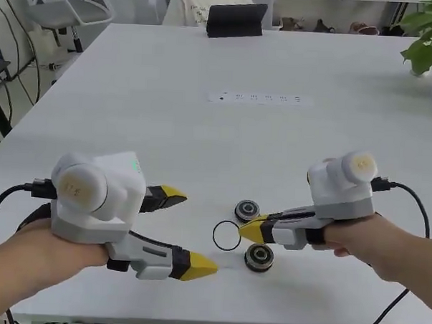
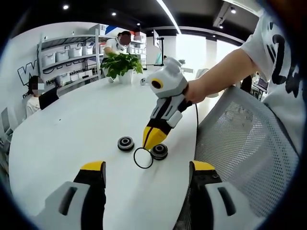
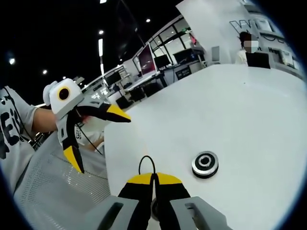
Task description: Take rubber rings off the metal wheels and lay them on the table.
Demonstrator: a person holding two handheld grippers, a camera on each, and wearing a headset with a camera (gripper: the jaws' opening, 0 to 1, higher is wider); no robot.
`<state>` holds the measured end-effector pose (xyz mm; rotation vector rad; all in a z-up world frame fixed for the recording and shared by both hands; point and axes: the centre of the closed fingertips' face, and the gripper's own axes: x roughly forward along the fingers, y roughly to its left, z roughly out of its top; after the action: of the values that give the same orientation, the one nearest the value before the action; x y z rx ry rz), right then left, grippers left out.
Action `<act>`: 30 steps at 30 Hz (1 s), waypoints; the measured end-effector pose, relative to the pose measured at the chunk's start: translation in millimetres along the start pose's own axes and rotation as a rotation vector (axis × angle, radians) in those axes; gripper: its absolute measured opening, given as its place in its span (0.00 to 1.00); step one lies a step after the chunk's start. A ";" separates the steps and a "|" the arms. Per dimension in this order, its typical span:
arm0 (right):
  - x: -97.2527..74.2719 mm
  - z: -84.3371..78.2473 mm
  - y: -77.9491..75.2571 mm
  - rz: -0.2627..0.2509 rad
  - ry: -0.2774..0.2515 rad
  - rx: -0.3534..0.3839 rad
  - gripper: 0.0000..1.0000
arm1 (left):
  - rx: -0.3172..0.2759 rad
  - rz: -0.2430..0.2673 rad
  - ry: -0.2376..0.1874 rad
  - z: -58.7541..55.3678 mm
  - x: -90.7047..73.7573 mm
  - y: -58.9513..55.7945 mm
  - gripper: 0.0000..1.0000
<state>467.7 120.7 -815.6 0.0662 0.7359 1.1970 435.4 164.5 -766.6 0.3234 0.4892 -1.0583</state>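
Note:
A thin black rubber ring (image 1: 226,236) hangs low over the white table (image 1: 203,118), pinched at its right side by my right gripper (image 1: 250,230), which is shut on it. The loop rises from that gripper's closed yellow tips in the right gripper view (image 3: 147,165). Two metal wheels flank the ring: one behind it (image 1: 247,210) and one in front of it (image 1: 259,257). My left gripper (image 1: 190,231) is open at the lower left, apart from the ring, with nothing between its yellow-tipped jaws. In the left gripper view the ring (image 2: 143,158) and both wheels (image 2: 125,143) (image 2: 159,152) lie ahead.
A row of flush sockets (image 1: 260,98) sits mid-table. At the far edge stands a dark tablet (image 1: 236,19) with a person seated behind it. A green plant (image 1: 429,38) is at the far right. A mesh chair (image 2: 240,143) stands by the near edge.

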 end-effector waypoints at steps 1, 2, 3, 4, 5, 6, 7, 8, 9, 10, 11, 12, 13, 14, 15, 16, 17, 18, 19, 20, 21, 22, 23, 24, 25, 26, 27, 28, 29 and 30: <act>1.4 -0.6 0.3 -0.002 0.004 0.000 0.00 | -0.001 0.000 0.001 -0.4 -0.1 -0.1 0.69; 2.4 -1.0 0.4 -0.003 0.006 0.000 0.00 | -0.001 0.000 0.002 -0.9 -0.1 -0.3 0.69; 3.9 -1.7 0.7 -0.004 0.010 -0.001 0.00 | -0.001 0.000 0.002 -1.1 -0.1 -0.3 0.69; 5.0 -2.0 0.9 -0.004 0.013 -0.002 0.00 | -0.002 0.000 0.002 -1.2 -0.1 -0.5 0.69; 6.1 -2.3 0.7 -0.005 0.016 -0.003 0.00 | -0.003 -0.001 0.002 -1.4 0.0 -0.6 0.69; 7.9 -2.3 0.5 -0.006 0.019 -0.006 0.00 | -0.005 -0.001 0.002 -1.5 0.1 -0.8 0.69; 8.9 -2.2 0.8 -0.007 0.021 -0.007 0.00 | -0.004 -0.001 0.002 -1.4 0.2 -0.9 0.69; 10.5 -2.1 1.4 -0.007 0.023 -0.009 0.00 | -0.004 -0.001 0.002 -1.4 0.3 -0.9 0.69; 11.6 -2.3 1.5 -0.007 0.024 -0.009 0.00 | -0.005 -0.001 0.001 -1.5 0.4 -1.1 0.69; 13.3 -3.0 1.5 -0.008 0.027 -0.009 0.00 | -0.006 -0.002 0.001 -1.6 0.6 -1.3 0.69; 14.4 -4.0 1.4 -0.010 0.031 -0.010 0.00 | -0.007 -0.002 0.002 -1.8 0.7 -1.3 0.68; 16.0 -5.7 1.3 -0.011 0.039 -0.015 0.00 | -0.007 -0.002 0.002 -2.1 0.8 -1.4 0.68; 16.4 -6.4 1.4 -0.012 0.042 -0.017 0.00 | -0.008 -0.002 0.003 -2.7 0.8 -1.5 0.68; 17.5 -8.4 2.1 -0.013 0.050 -0.022 0.00 | -0.010 -0.002 0.004 -3.3 0.9 -1.5 0.68; 18.1 -9.4 2.2 -0.014 0.054 -0.025 0.00 | -0.010 -0.003 0.006 -4.1 0.9 -1.6 0.68; 18.6 -10.9 2.3 -0.016 0.059 -0.028 0.00 | -0.011 -0.003 0.006 -4.5 1.0 -1.6 0.68; 18.8 -11.6 2.3 -0.018 0.063 -0.031 0.00 | -0.012 -0.003 0.007 -4.8 1.0 -1.6 0.68; 19.2 -12.4 2.3 -0.019 0.067 -0.032 0.00 | -0.013 -0.002 0.007 -4.9 1.0 -1.6 0.68; 19.5 -13.2 1.9 -0.019 0.071 -0.033 0.00 | -0.014 -0.002 0.006 -4.9 1.1 -1.5 0.68; 19.8 -14.5 1.6 -0.021 0.079 -0.038 0.00 | -0.015 -0.002 0.007 -4.9 1.1 -1.4 0.68; 19.9 -14.9 1.2 -0.023 0.080 -0.044 0.00 | -0.015 -0.002 0.006 -5.0 1.3 -1.4 0.68; 20.0 -15.3 1.0 -0.024 0.082 -0.046 0.00 | -0.016 -0.002 0.007 -5.1 1.4 -1.6 0.68; 20.0 -15.7 0.6 -0.025 0.083 -0.046 0.00 | -0.016 -0.003 0.008 -5.6 1.6 -2.0 0.68; 19.9 -16.1 -0.7 -0.032 0.085 -0.050 0.00 | -0.015 -0.003 0.009 -5.8 1.7 -2.1 0.68; 19.8 -16.3 -1.3 -0.037 0.086 -0.055 0.00 | -0.015 -0.004 0.010 -5.9 1.8 -2.4 0.68; 19.8 -16.6 -1.6 -0.039 0.087 -0.056 0.00 | -0.016 -0.005 0.010 -5.9 1.9 -2.7 0.68; 19.8 -17.0 -3.2 -0.046 0.088 -0.056 0.00 | -0.017 -0.005 0.010 -6.0 1.9 -2.9 0.68; 19.8 -17.3 -4.1 -0.050 0.088 -0.058 0.00 | -0.017 -0.006 0.011 -6.2 2.0 -3.0 0.68; 19.8 -17.5 -4.5 -0.052 0.089 -0.058 0.00 | -0.017 -0.006 0.012 -6.5 2.0 -3.1 0.68; 19.6 -18.1 -5.3 -0.055 0.091 -0.055 0.00 | -0.017 -0.006 0.013 -6.8 2.1 -3.1 0.68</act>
<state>465.3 129.6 -841.2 -0.0543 0.7788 1.1727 432.0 164.7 -773.6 0.3140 0.5104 -1.0584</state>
